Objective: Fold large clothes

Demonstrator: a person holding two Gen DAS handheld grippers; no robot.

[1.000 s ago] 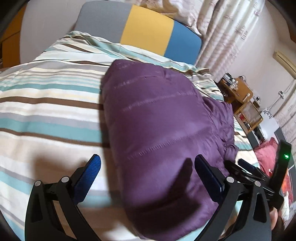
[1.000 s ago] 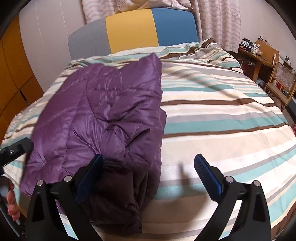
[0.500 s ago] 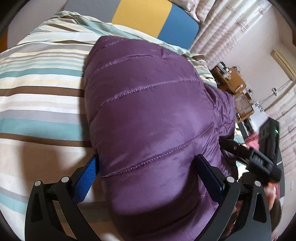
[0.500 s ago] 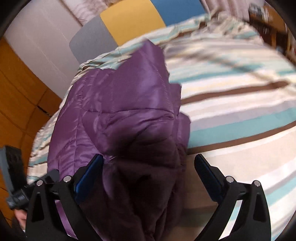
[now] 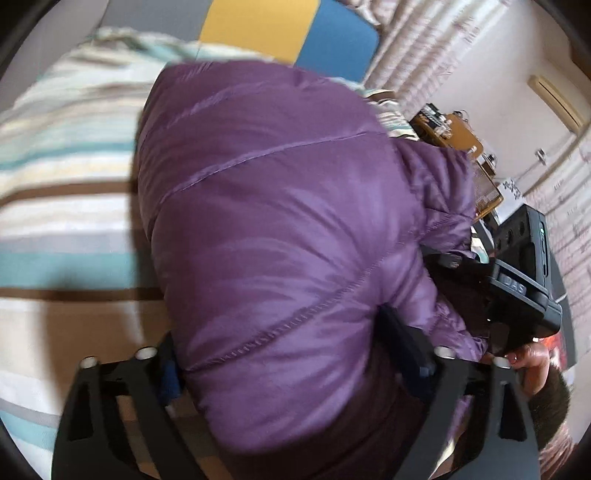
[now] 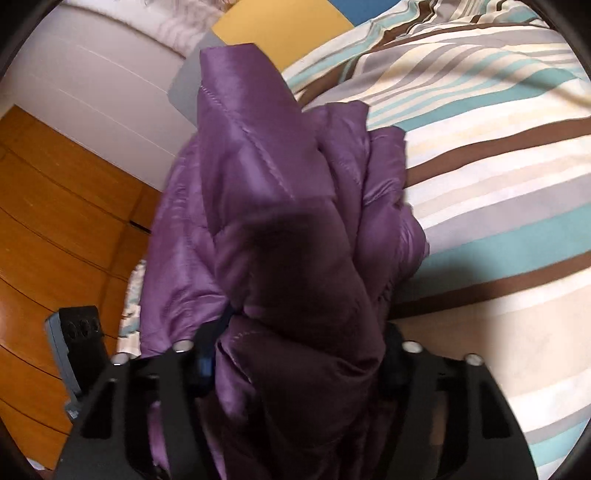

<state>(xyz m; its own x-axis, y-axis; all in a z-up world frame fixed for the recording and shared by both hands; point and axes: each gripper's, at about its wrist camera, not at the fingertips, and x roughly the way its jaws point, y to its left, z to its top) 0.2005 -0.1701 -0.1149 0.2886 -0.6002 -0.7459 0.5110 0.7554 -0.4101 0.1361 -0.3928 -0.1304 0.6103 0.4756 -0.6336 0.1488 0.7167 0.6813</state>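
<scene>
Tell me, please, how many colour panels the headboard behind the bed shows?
3: grey panel at left, yellow panel in the middle, blue panel at right; the purple quilted jacket may hide more.

Left gripper (image 5: 291, 373): matte black plastic frame w/ triangular cut-outs along both arms, 2 round silver screw heads per arm, blue pads on inner finger faces showing as slivers only. Right gripper (image 6: 295, 354): same build, black frame, same cut-outs, silver screws in pairs, blue pad peeking at one side. In left wrist view the right unit's body is showing as a dark grey box w/ raised lettering (blurred, can't read) & a small green light glowing. A hand (image 5: 532, 363) is wearing a brown knit-looking sleeve (image 5: 554, 402)
</scene>
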